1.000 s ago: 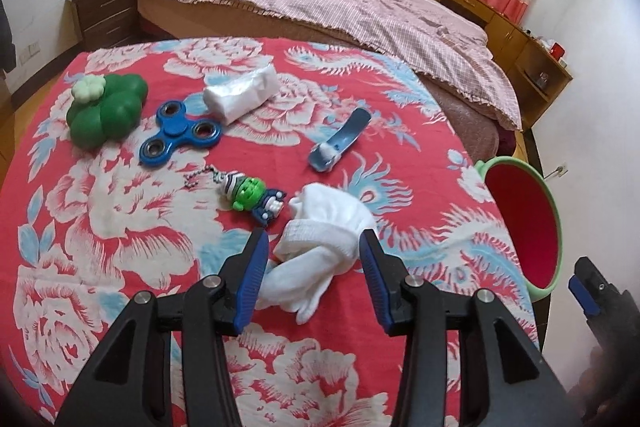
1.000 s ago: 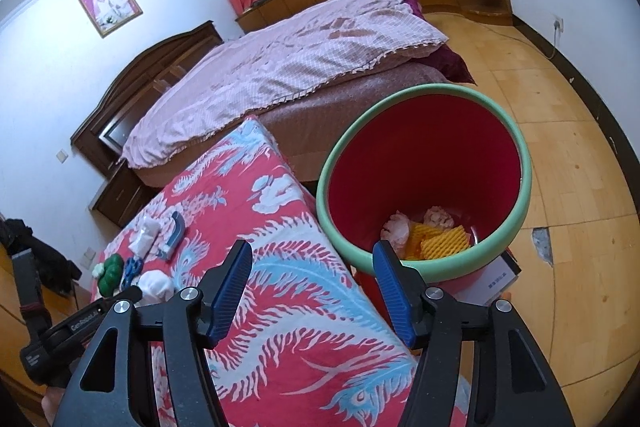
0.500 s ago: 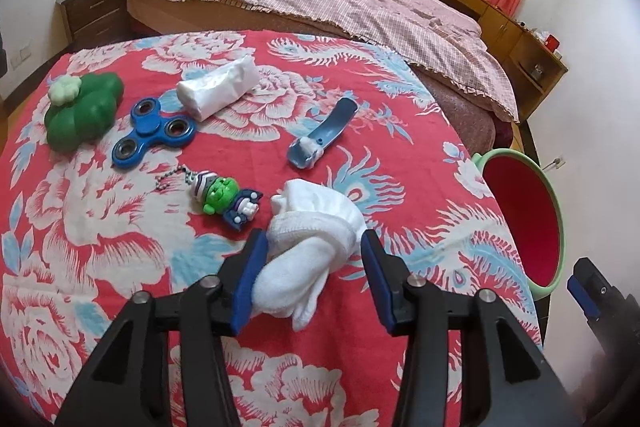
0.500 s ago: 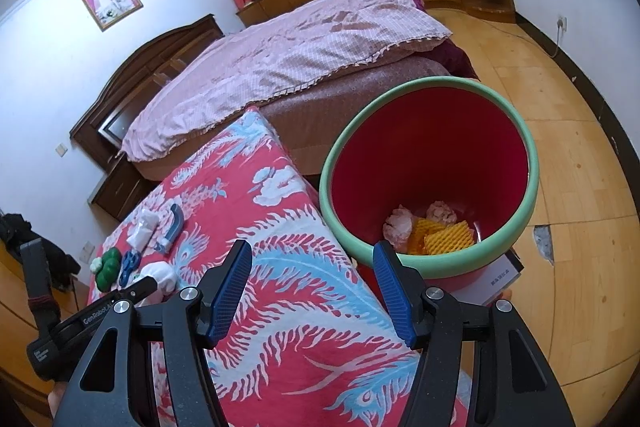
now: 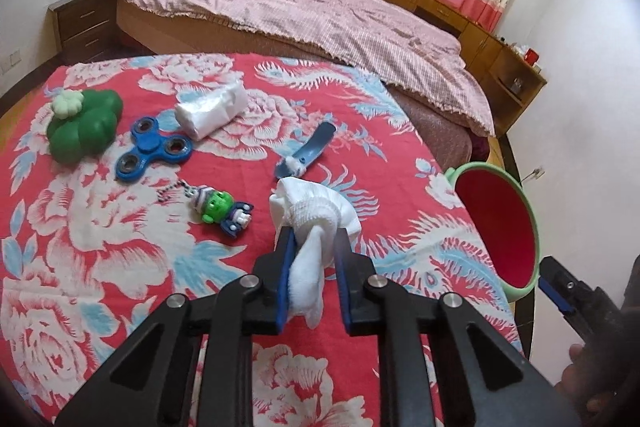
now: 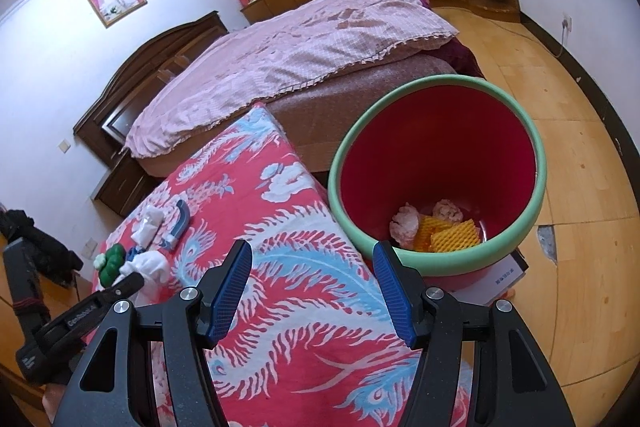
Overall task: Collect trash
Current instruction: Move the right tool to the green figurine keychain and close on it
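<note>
Left claw (image 5: 313, 239) clamped on crumpled white tissue wad (image 5: 316, 223) over red floral-clothed surface (image 5: 100, 267), right claw (image 6: 314, 283) apart, empty, near green-rimmed red bin (image 6: 538, 163).

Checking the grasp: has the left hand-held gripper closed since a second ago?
Yes. The left hand-held gripper has closed inward, pinching the white tissue wad beside the keychain.

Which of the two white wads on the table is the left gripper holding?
The crumpled white tissue near the table's front, clamped in the left gripper. The other, a folded white packet, lies untouched farther back beside the blue spinner.
</note>
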Action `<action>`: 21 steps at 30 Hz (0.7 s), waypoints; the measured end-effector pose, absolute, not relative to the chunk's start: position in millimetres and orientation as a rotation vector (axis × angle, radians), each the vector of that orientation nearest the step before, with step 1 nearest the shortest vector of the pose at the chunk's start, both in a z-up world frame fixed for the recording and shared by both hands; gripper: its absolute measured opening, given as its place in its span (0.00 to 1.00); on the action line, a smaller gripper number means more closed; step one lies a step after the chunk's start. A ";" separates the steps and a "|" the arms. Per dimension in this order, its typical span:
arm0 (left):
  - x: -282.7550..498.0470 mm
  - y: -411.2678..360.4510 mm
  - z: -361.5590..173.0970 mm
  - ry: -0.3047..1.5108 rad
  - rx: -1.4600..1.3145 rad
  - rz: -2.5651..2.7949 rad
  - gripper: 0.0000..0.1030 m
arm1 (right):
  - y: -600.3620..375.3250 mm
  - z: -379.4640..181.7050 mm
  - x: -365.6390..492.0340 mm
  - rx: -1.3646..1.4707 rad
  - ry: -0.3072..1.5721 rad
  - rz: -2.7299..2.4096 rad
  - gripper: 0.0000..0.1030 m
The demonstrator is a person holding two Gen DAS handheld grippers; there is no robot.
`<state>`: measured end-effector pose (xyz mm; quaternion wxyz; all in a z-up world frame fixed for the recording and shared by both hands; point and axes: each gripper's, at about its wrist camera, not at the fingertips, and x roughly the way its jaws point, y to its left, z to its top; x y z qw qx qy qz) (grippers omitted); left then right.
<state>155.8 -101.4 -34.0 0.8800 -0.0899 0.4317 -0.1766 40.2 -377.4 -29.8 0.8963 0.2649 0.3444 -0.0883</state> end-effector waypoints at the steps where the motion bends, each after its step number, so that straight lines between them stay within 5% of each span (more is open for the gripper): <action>1: 154.5 -98.3 -31.3 0.892 -0.191 -0.364 0.18 | -375.3 -29.3 40.8 0.546 0.714 -0.179 0.63; 21: 142.7 4.6 -22.1 0.820 -0.287 -0.138 0.18 | -297.7 -22.4 81.4 0.413 0.776 -0.011 0.63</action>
